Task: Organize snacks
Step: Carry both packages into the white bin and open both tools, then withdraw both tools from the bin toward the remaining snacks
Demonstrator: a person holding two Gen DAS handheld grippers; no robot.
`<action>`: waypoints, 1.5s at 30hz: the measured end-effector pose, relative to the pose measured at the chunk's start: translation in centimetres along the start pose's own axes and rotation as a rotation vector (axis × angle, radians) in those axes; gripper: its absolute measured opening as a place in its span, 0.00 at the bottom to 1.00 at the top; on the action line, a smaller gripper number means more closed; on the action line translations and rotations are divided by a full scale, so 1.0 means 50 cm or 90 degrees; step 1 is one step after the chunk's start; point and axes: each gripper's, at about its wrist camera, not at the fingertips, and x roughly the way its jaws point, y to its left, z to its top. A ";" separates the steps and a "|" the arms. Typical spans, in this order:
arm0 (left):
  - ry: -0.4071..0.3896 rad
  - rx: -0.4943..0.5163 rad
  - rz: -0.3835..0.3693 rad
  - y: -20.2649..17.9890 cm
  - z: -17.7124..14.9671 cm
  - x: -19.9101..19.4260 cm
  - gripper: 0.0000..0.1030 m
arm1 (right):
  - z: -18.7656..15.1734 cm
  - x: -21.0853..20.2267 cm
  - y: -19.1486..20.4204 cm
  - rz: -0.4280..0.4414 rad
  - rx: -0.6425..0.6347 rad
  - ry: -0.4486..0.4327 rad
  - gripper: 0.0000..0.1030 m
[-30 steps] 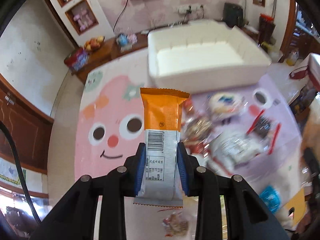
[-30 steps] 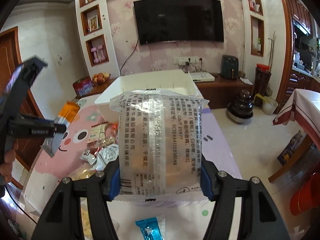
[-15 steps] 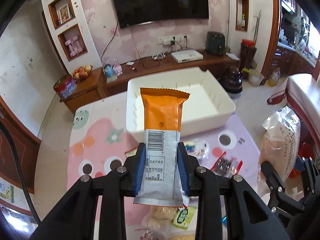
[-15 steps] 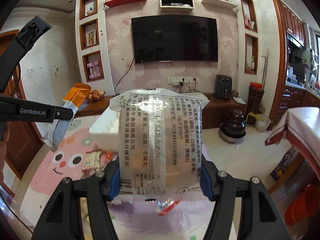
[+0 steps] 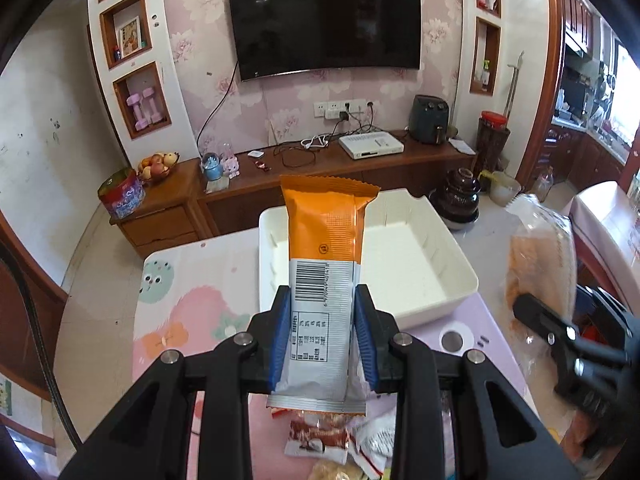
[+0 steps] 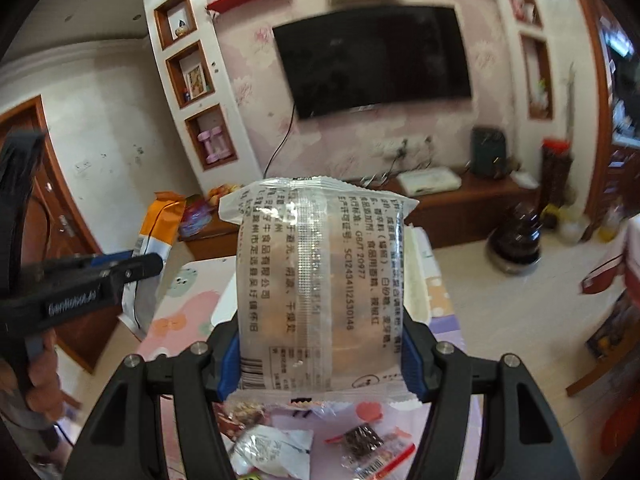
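I've got the white bin (image 5: 420, 272) sitting empty at the table's (image 5: 192, 280) far end, w/ loose snacks (image 6: 276, 452) scattered nearer me. R gripper (image 6: 320, 356) is clamped on the clear wide packet (image 6: 320, 280), held up above the table; L gripper (image 5: 323, 344) is pinched tight on the orange-silver bar (image 5: 324, 280), upright in front of the bin.

Two grippers (image 5: 323, 332) (image 6: 320, 354) are seen, one held packet (image 5: 325, 280) (image 6: 320, 280) in each, and one white bin (image 5: 416, 264).
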 end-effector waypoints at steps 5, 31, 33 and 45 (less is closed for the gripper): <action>0.001 -0.005 -0.024 0.025 0.028 0.049 0.28 | 0.071 0.073 -0.033 0.015 0.018 0.033 0.62; 0.143 -0.145 -0.012 0.143 0.042 0.400 0.79 | 0.114 0.371 -0.061 -0.034 0.078 0.167 0.76; 0.141 -0.153 -0.009 0.157 0.033 0.393 0.79 | 0.118 0.352 -0.054 -0.037 0.065 0.161 0.76; 0.066 -0.101 0.004 0.137 0.014 0.229 0.79 | 0.116 0.232 0.011 -0.044 0.016 0.145 0.77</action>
